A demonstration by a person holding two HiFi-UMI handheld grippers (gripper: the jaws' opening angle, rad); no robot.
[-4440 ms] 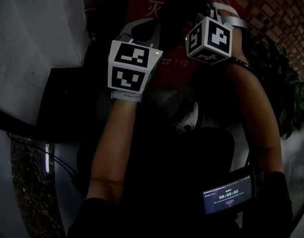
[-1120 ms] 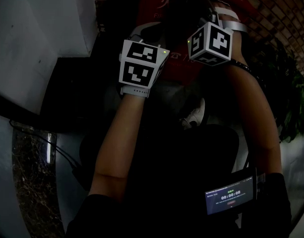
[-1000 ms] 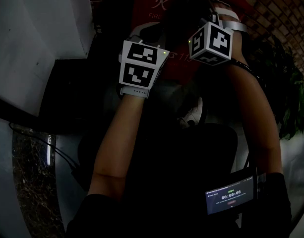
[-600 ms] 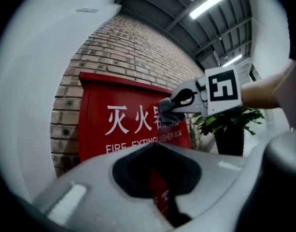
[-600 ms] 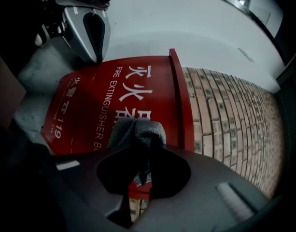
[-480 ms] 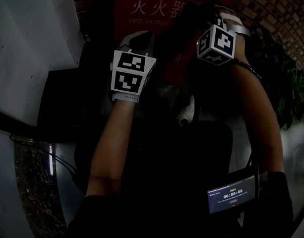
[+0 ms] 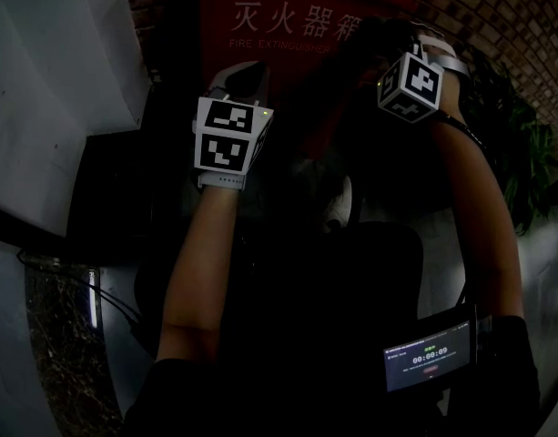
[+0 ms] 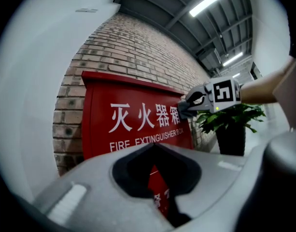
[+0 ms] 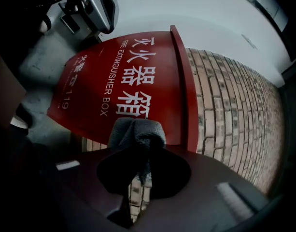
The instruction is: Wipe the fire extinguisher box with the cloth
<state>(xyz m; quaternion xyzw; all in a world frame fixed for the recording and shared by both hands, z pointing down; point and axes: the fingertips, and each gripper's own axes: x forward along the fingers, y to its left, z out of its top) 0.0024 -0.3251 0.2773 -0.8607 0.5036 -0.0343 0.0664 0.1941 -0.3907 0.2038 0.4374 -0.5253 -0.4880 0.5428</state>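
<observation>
I see the red fire extinguisher box (image 9: 114, 86) upright against the brick wall (image 9: 225, 105), grey cloth (image 9: 135, 132) bunched at its right edge.

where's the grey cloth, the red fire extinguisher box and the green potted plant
grey cloth (image 9: 135, 129): right gripper view, bunched top fold
red fire extinguisher box (image 8: 97, 124): left gripper view, bare front panel
green potted plant (image 8: 229, 117): left gripper view, leaves

We find the front of the box (image 7: 288, 80) open to reach. A white wall (image 7: 51, 89) closes in near its left edge. The brick wall (image 7: 497, 7) backs it, and a plant (image 8: 230, 115) narrows the room on its right.
</observation>
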